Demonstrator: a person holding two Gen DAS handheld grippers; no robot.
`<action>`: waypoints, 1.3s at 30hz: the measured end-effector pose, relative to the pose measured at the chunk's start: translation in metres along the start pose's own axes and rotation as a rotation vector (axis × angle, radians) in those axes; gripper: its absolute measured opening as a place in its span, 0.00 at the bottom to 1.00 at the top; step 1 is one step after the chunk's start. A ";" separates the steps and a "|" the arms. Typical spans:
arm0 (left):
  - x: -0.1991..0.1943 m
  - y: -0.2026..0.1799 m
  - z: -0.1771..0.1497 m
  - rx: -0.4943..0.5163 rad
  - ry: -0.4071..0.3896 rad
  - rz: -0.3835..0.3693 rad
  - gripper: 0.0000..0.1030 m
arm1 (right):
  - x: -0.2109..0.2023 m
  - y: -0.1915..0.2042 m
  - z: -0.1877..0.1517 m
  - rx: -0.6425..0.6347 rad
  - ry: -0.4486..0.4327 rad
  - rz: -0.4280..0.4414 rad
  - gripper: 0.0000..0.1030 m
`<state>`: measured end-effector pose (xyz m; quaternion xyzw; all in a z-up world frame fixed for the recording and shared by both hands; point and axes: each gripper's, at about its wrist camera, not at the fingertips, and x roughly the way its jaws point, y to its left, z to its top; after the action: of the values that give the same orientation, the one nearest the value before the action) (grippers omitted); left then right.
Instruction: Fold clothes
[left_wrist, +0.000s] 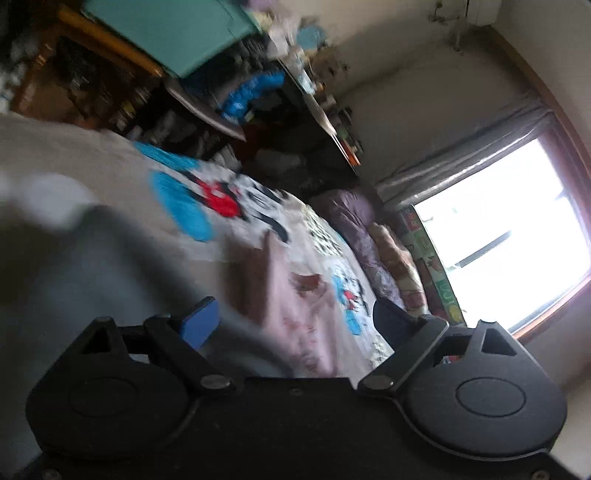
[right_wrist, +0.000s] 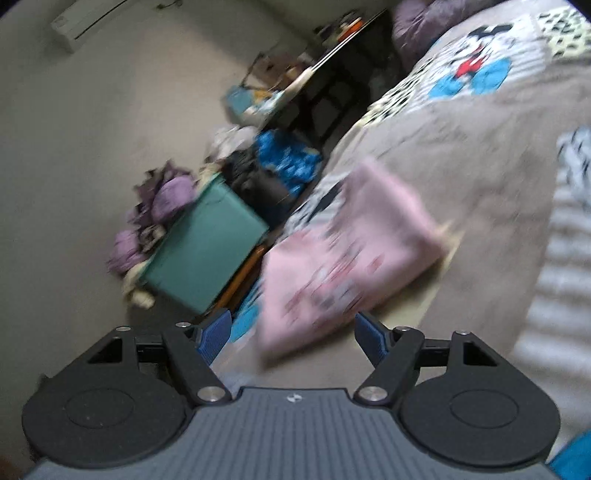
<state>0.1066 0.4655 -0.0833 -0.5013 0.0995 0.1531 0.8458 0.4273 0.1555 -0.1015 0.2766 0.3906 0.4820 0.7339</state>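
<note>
- A pink garment (right_wrist: 351, 258) lies on the bed (right_wrist: 480, 177), folded into a rough rectangle on the cartoon-print cover.
- The right gripper (right_wrist: 291, 332) hangs above its near edge, fingers (right_wrist: 214, 332) spread, holding nothing.
- The left gripper (left_wrist: 295, 325) is apart from the garment (left_wrist: 295, 317), fingers (left_wrist: 199, 325) spread and empty.
- Both views are blurred.

Right claw (right_wrist: 291, 334) gapes empty above folded pink garment (right_wrist: 347, 258) on bedspread (right_wrist: 480, 155).

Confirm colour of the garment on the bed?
Pale pink garment with a small, blurred reddish print; clearest in the right wrist view.
</note>
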 end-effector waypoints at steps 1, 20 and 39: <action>-0.018 0.010 -0.004 -0.015 -0.013 0.017 0.88 | 0.001 0.007 -0.009 0.001 0.017 0.023 0.72; -0.039 0.081 -0.026 -0.071 -0.070 0.042 0.39 | 0.045 0.007 -0.085 0.183 0.094 0.085 0.57; -0.038 0.073 0.064 0.183 -0.099 0.034 0.87 | 0.006 0.087 -0.114 0.034 0.101 -0.011 0.74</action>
<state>0.0461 0.5482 -0.1006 -0.4121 0.0796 0.1826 0.8891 0.2900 0.1975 -0.0973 0.2625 0.4367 0.4846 0.7110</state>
